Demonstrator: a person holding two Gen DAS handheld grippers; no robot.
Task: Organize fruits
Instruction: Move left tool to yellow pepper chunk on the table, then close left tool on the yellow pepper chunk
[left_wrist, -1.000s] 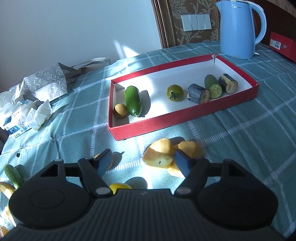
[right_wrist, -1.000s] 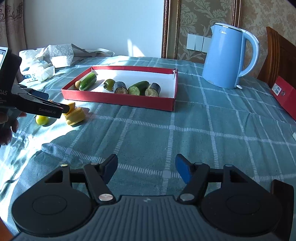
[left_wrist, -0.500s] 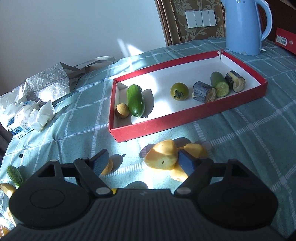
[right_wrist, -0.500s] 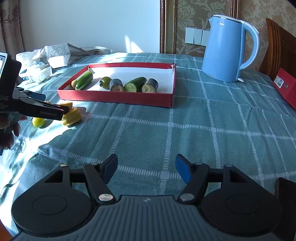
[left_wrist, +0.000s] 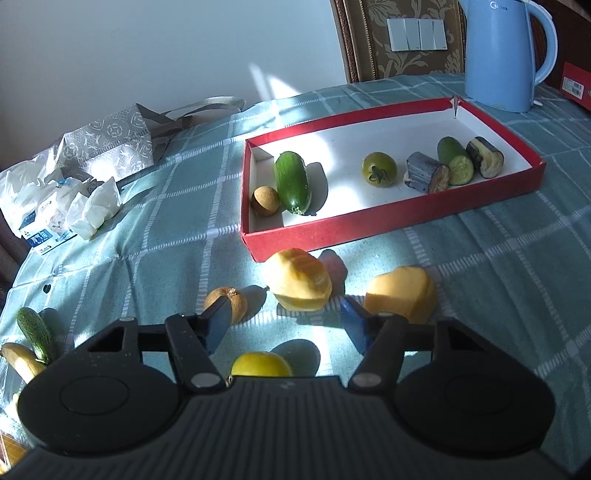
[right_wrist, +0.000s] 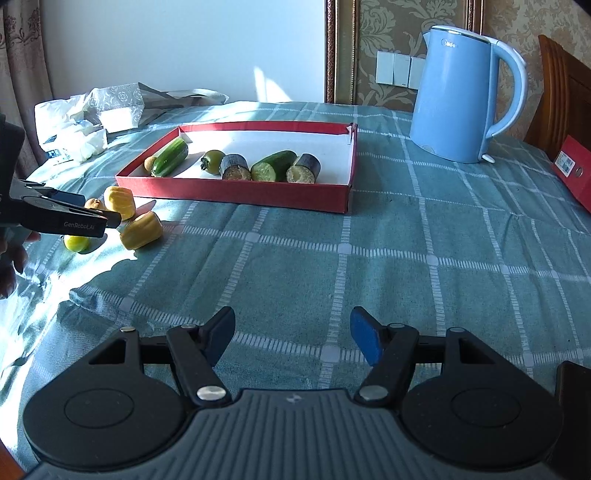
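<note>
Two yellow pepper pieces (left_wrist: 300, 284) lie on the checked cloth (left_wrist: 498, 280) just near of the red tray (left_wrist: 391, 225), brown fruit (left_wrist: 226, 304) left, lemon (left_wrist: 261, 364) nearest. Tray holds a cucumber (left_wrist: 292, 182), long axis near-to-far. Left gripper (left_wrist: 284, 324): closing, gripping nothing. Right gripper (right_wrist: 292, 334): spread, empty. Kettle (left_wrist: 500, 51) far right.

Both wrist views face obliquely down the table, sharing the red tray (left_wrist: 391, 229) (right_wrist: 236, 192)
</note>
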